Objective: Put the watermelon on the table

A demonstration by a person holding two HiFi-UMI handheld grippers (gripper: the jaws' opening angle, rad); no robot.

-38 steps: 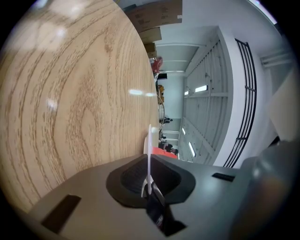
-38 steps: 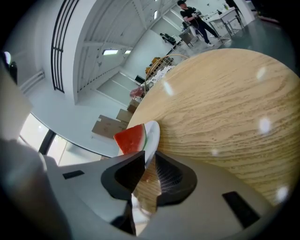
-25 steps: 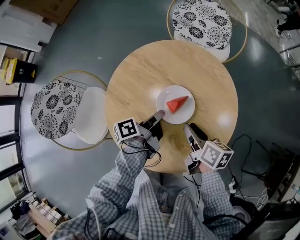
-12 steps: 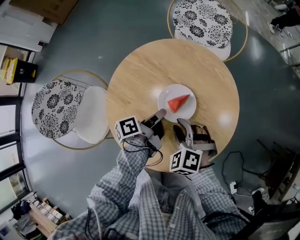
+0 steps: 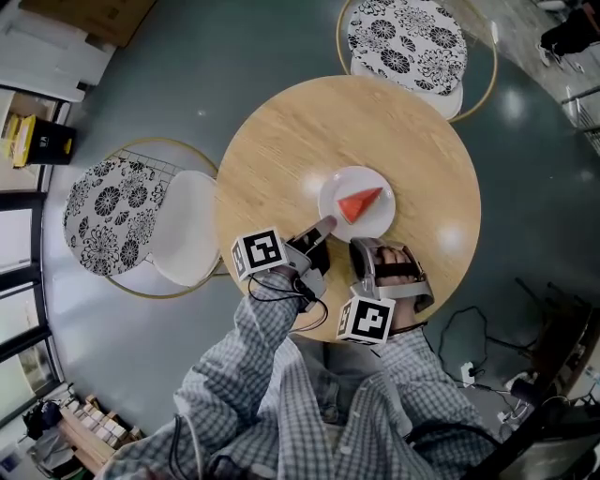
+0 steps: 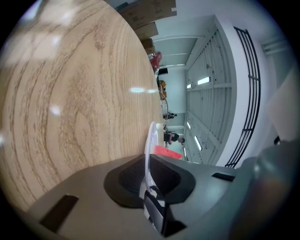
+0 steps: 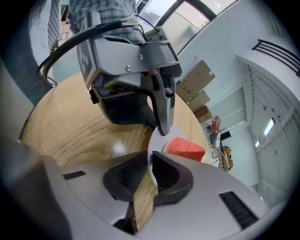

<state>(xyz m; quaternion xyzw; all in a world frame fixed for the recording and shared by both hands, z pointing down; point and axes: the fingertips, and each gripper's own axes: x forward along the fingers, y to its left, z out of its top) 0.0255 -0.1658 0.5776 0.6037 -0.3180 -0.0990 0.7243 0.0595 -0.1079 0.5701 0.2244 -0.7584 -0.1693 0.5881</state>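
Observation:
A red watermelon wedge [image 5: 359, 203] lies on a white plate [image 5: 336, 187] on the round wooden table [image 5: 309, 131]. My left gripper [image 5: 323, 226] is shut on the plate's near-left rim; in the left gripper view the thin rim [image 6: 151, 136] runs between the pads, with the wedge [image 6: 166, 152] beyond. My right gripper [image 5: 373, 247] sits at the plate's near edge with its jaws closing. The right gripper view shows its pads [image 7: 133, 171] tight around the rim [image 7: 157, 140]. The wedge [image 7: 185, 147] is just past them, and the left gripper [image 7: 164, 129] faces me.
Two chairs with black-and-white floral cushions stand by the table, one at the far side [image 5: 405, 37] and one at the left [image 5: 112, 216]. Cardboard boxes [image 5: 89, 19] and a yellow item [image 5: 33, 141] are at the upper left. Cables [image 5: 473, 309] lie on the floor at right.
My right gripper has rolled over, moved left to the plate's near edge, and drawn its jaws in around the rim. The left gripper and the plate have stayed put.

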